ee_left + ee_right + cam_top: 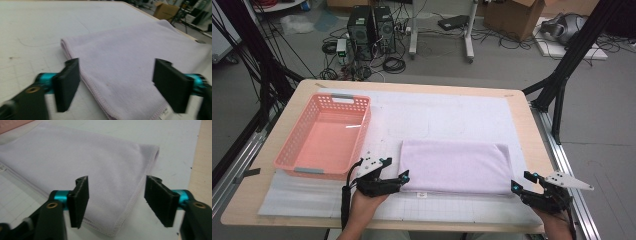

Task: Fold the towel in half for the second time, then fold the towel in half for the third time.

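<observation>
A light wooden table [532,131] covered by a white gridded mat [452,115] stands in a workshop with cables on the floor. The left tongs [403,178] gape wide at the near left corner of a folded pale lilac terry towel [457,166], gripping nothing. The right tongs [521,181] stand apart just off its near right corner. A pink plastic lattice basket [328,135] sits beyond the left tongs.

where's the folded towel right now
In the high view the folded lilac towel lies flat on the white mat near the table's front edge, just right of the pink basket, with the left gripper and right gripper at its near corners.
</observation>
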Action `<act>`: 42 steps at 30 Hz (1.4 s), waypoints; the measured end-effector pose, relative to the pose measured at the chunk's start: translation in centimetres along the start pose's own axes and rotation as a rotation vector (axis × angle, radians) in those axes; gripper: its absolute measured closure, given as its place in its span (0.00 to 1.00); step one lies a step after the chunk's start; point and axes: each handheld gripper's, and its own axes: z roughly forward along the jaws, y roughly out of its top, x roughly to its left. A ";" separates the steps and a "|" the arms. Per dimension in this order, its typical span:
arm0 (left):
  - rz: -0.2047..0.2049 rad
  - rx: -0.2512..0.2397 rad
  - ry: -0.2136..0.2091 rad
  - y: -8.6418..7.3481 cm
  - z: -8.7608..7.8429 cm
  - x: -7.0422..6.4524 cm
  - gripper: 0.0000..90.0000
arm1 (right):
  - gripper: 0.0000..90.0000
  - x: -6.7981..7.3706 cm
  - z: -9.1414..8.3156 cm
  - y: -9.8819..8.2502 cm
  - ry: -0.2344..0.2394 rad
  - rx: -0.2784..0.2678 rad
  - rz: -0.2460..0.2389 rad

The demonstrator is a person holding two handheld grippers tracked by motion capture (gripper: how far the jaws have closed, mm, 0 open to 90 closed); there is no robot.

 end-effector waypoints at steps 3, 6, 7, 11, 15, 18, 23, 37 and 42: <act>0.005 -0.018 -0.008 0.0 -0.2 0.2 0.20 | 0.23 -0.1 0.2 0.0 -0.028 -0.005 -0.003; 0.005 -0.029 -0.014 0.0 -0.4 0.5 0.24 | 0.21 -0.3 0.3 0.1 -0.040 -0.016 -0.003; 0.005 -0.031 -0.013 -0.1 -0.4 0.5 0.25 | 0.20 -0.3 0.3 0.2 -0.047 -0.019 -0.003; 0.006 -0.026 -0.015 -0.1 -0.3 0.5 0.26 | 0.20 -0.5 0.4 0.1 -0.051 -0.019 -0.001; 0.011 -0.019 -0.016 -0.2 -0.2 0.3 0.26 | 0.20 -0.3 0.5 0.1 -0.048 -0.015 -0.017; 0.015 -0.011 -0.013 -0.3 0.0 0.2 0.26 | 0.20 -0.3 0.5 0.0 -0.047 -0.007 -0.018; 0.014 0.001 -0.013 -0.4 0.0 0.3 0.27 | 0.21 -0.3 0.6 0.0 -0.043 -0.007 -0.008; -0.003 0.069 -0.033 -0.9 0.7 0.3 0.27 | 0.21 -0.2 1.1 0.1 -0.025 0.002 -0.014; -0.005 0.104 -0.020 -1.0 1.0 0.1 0.27 | 0.21 -0.1 1.1 0.1 -0.023 0.007 -0.015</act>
